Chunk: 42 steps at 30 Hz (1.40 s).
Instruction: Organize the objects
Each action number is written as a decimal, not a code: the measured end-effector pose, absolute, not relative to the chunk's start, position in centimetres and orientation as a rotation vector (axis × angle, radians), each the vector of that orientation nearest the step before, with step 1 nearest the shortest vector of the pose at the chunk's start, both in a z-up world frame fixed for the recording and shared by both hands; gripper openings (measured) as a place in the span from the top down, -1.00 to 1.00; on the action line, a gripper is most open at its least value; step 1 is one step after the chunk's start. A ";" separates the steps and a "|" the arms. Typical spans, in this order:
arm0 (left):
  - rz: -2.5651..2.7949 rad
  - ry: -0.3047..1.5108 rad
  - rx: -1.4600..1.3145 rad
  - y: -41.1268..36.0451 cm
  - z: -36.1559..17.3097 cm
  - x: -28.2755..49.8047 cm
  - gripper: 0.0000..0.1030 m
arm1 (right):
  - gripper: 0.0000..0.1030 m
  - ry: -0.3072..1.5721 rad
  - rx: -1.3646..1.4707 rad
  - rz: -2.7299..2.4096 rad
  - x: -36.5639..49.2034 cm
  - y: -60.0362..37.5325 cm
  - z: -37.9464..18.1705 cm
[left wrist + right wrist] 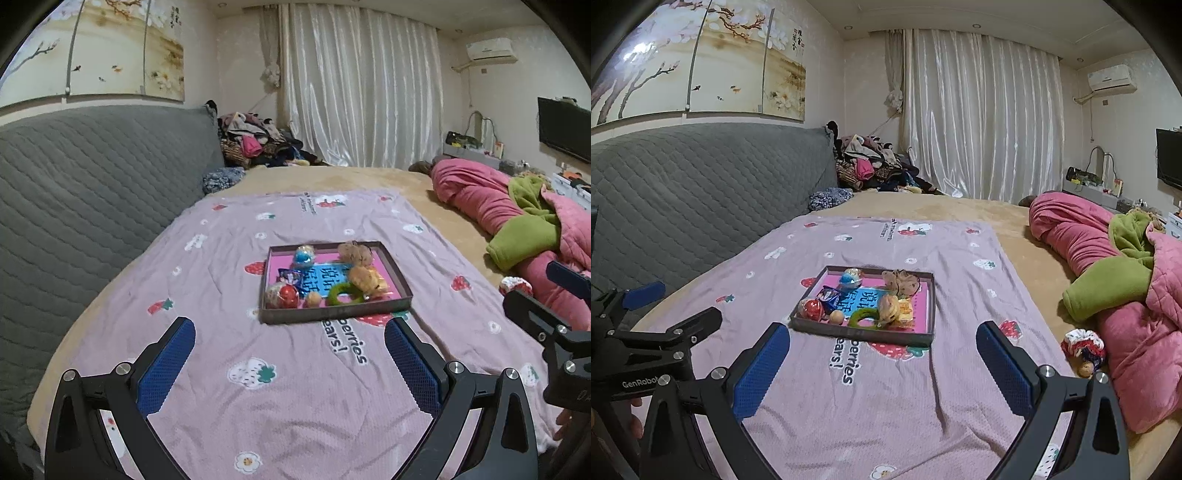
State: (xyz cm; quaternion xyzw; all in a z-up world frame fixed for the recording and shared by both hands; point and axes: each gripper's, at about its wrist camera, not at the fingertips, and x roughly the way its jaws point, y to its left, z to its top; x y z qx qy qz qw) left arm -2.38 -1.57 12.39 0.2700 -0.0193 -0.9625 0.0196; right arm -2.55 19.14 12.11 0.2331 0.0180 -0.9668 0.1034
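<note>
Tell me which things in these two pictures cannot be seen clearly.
- Tray bottom print: both views, toys cover most of it.
- Red-white scrunchie: left view, the right claw body hides part.
- Small ball near it: right view, too small to identify.
- Television: both views, cut off by the edge.

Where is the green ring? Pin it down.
The green ring lies inside the shallow tray at its near edge, between a small round tan ball and a yellow plush toy, in both views.
</note>
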 end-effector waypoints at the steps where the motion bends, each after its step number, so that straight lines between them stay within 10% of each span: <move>1: -2.982 -0.064 0.842 -1.5 12.1 -2.4 -0.99 | -0.98 0.053 0.700 -2.847 -2.5 19.1 11.7; 42: -2.959 -0.006 1.008 -1.3 0.8 -5.6 -0.99 | -0.98 0.020 0.880 -2.807 -4.8 20.4 0.6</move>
